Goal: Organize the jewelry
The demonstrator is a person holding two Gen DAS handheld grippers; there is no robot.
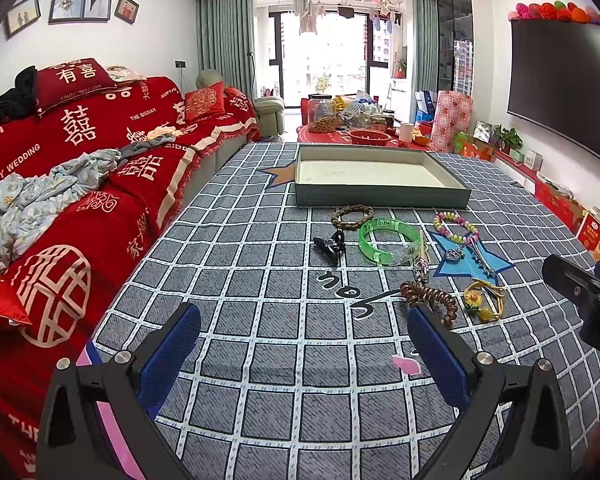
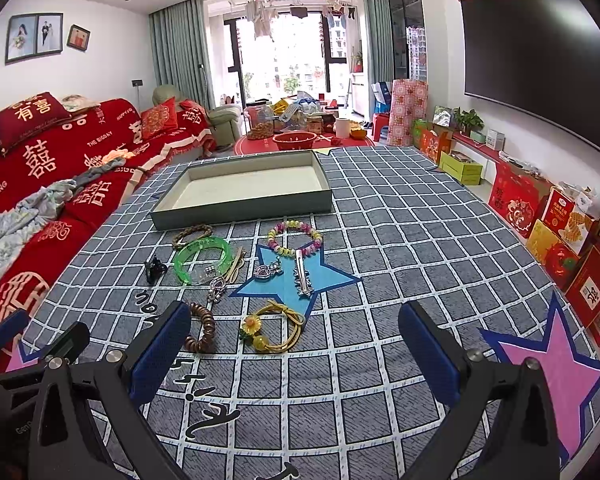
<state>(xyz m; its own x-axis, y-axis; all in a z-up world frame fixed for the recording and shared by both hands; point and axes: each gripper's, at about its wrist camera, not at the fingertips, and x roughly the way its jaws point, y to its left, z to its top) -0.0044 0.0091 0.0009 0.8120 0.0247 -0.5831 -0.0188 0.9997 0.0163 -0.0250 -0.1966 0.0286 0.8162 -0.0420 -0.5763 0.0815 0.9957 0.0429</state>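
Observation:
A shallow grey-green tray [image 1: 380, 196] [image 2: 240, 210] with a cream floor lies empty on the checked cloth. In front of it are scattered a braided brown bracelet [image 1: 352, 216] [image 2: 191, 234], a green bangle [image 1: 386, 240] [image 2: 202, 258], a black claw clip [image 1: 332, 245] [image 2: 154, 271], a pastel bead bracelet [image 1: 456, 227] [image 2: 294, 238], a silver hair clip [image 2: 303, 276], a brown coil hair tie [image 1: 430, 300] [image 2: 202, 328] and a yellow sunflower tie [image 1: 484, 300] [image 2: 272, 328]. My left gripper [image 1: 304, 344] is open, nearer than the items. My right gripper [image 2: 294, 344] is open, just short of the sunflower tie.
A red-covered sofa [image 1: 80, 168] with crumpled clothes runs along the left of the cloth. Red gift boxes [image 2: 556, 240] line the floor at the right under a wall television [image 2: 540, 60]. A cluttered low red table [image 1: 352, 128] stands beyond the tray.

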